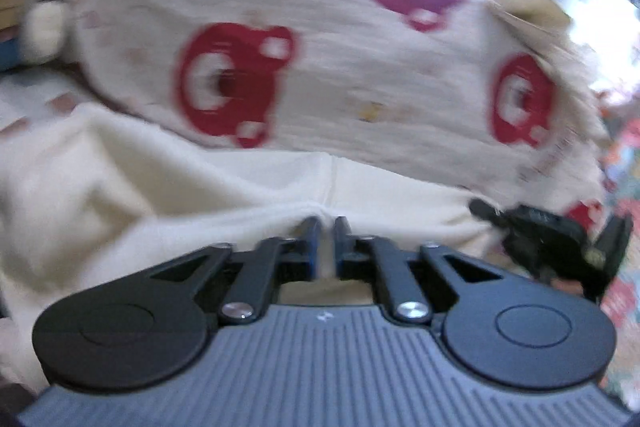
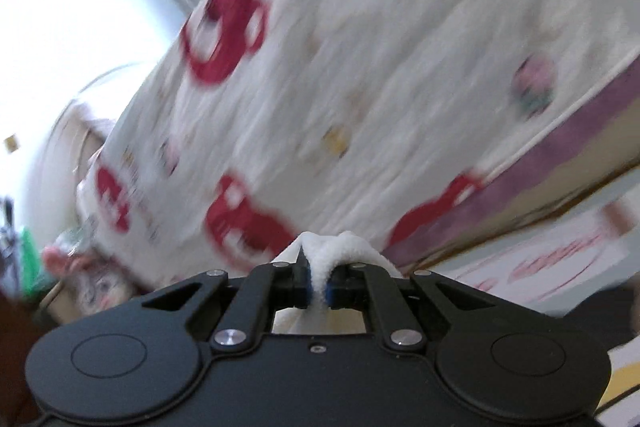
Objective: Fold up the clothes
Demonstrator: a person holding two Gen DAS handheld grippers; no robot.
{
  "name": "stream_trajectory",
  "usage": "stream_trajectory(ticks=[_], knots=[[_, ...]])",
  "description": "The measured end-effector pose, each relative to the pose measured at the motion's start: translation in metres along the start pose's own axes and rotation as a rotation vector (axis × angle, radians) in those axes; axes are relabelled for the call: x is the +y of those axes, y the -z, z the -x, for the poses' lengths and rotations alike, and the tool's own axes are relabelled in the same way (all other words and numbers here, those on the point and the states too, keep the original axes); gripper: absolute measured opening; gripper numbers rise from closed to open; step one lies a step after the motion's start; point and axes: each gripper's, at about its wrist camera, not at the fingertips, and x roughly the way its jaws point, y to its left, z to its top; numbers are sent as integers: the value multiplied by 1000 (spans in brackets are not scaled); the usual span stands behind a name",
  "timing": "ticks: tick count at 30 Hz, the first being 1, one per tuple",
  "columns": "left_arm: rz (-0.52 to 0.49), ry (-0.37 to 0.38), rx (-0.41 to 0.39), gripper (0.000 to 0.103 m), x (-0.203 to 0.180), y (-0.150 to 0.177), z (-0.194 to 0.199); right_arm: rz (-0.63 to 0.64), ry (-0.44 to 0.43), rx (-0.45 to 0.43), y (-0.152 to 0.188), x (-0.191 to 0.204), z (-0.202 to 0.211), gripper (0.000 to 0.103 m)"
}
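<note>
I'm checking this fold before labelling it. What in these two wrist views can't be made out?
- Left wrist view: the printed cloth is motion-blurred, so its red motifs are unreadable.
- Left wrist view: the cream garment runs behind the left gripper, so its full shape is hidden.
- Right wrist view: the right gripper covers most of the white fabric fold.
- Neither view shows the surface beneath.

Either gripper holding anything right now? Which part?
Both. Left gripper is shut on the cream garment at a seam fold; right gripper pinches a bunched white edge of it.
</note>
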Motion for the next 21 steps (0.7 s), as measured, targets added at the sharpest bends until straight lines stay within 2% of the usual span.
stream_trajectory(ticks=[2, 6, 8, 9, 10, 11, 12, 13, 14, 15, 17, 18, 19, 21], knots=[[-50, 28, 7, 0, -31, 5, -6, 45, 34, -33, -29, -11, 23, 7], [-115, 141, 35, 0, -86, 14, -16, 108, 58, -8, -78, -25, 74, 7], [-180, 132, 69, 4, -111, 27, -27, 250, 147, -51, -91, -30, 96, 7], [-220, 92, 96, 5, -120, 36, -39, 301, 196, -55, -96, -40, 98, 7], [-254, 52, 131, 11, -126, 45, -51, 332, 262, -38, -101, -53, 95, 7], [-280, 19, 167, 23, -129, 55, -61, 342, 331, -17, -105, -69, 92, 7], [-299, -12, 211, 34, -131, 67, -73, 249, 416, 32, -108, -94, 87, 13], [-299, -41, 269, 55, -126, 81, -86, 124, 492, 108, -108, -118, 81, 18], [-291, -71, 327, 59, -118, 92, -97, 32, 558, 141, -101, -133, 84, 23], [-279, -100, 374, 59, -110, 104, -108, -39, 602, 168, -93, -146, 87, 23], [-252, -147, 410, 59, -92, 122, -119, 28, 550, 173, -63, -145, 99, 38], [-239, -164, 420, 59, -84, 126, -122, 62, 539, 174, -47, -143, 105, 51], [-226, -182, 430, 59, -76, 131, -124, 73, 533, 174, -27, -143, 110, 53], [-199, -207, 437, 59, -62, 133, -126, 51, 464, 200, 11, -149, 114, 53]])
